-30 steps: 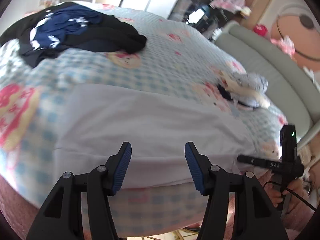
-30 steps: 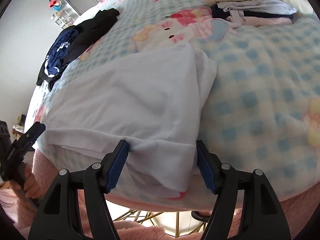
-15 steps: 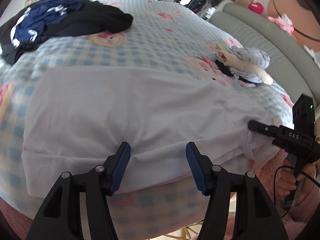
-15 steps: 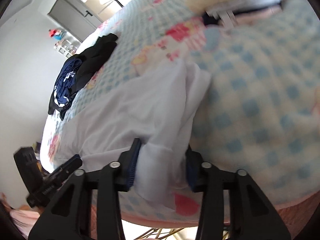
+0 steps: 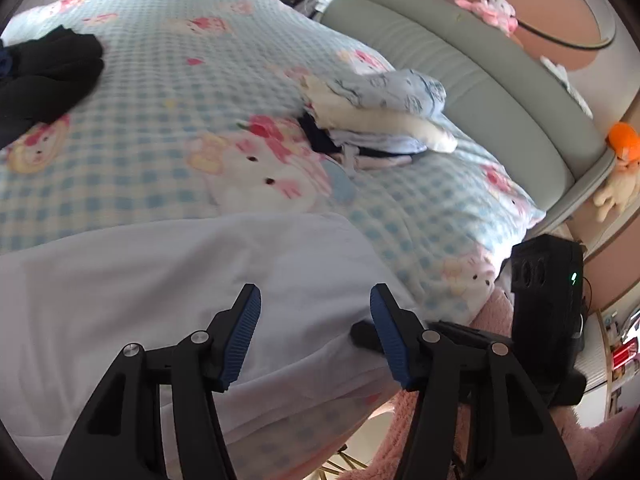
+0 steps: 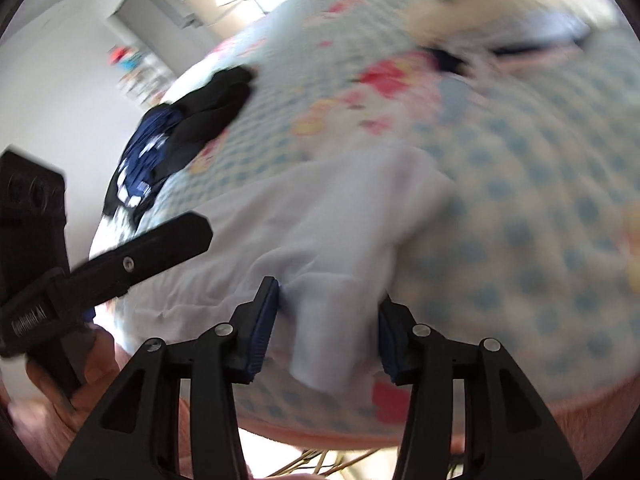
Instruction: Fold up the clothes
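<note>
Simply checked bedspread [image 5: 168,80], grey headboard [image 5: 460,68].

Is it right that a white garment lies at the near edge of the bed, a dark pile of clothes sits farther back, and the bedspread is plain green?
Not quite. The bedspread is not plain green: it is a light blue and white check with pink cartoon cat prints, as the left wrist view shows. The white garment does lie at the near edge, and the dark pile of clothes sits farther back.
</note>
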A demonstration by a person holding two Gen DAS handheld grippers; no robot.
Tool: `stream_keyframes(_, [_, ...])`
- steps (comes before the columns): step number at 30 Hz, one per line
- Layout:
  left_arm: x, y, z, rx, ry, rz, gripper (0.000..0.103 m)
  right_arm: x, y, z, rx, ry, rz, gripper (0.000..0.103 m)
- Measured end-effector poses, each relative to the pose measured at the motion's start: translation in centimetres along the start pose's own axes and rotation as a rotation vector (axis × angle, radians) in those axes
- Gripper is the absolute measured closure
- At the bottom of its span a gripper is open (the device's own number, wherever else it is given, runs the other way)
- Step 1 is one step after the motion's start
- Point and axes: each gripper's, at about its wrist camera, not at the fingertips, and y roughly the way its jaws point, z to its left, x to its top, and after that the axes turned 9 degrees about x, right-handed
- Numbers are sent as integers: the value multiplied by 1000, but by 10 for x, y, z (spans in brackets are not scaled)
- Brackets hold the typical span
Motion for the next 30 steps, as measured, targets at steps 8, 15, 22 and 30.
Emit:
stream_keyframes(8, [-21, 32, 2, 77, -19, 106, 58, 15, -8, -41, 103, 152, -16, 42])
stream_keyframes(15, [-30, 23, 13, 136, -22, 99, 58, 14, -24, -54, -70, 233, -121, 49])
stream_keyframes(22, [-22, 20, 12, 73, -68, 93, 56, 4, 6, -33, -228, -19, 79, 49])
stream_keyframes(30, [-12, 5, 21, -174, -227, 54, 52, 4, 3, -28, -10, -9, 39, 50])
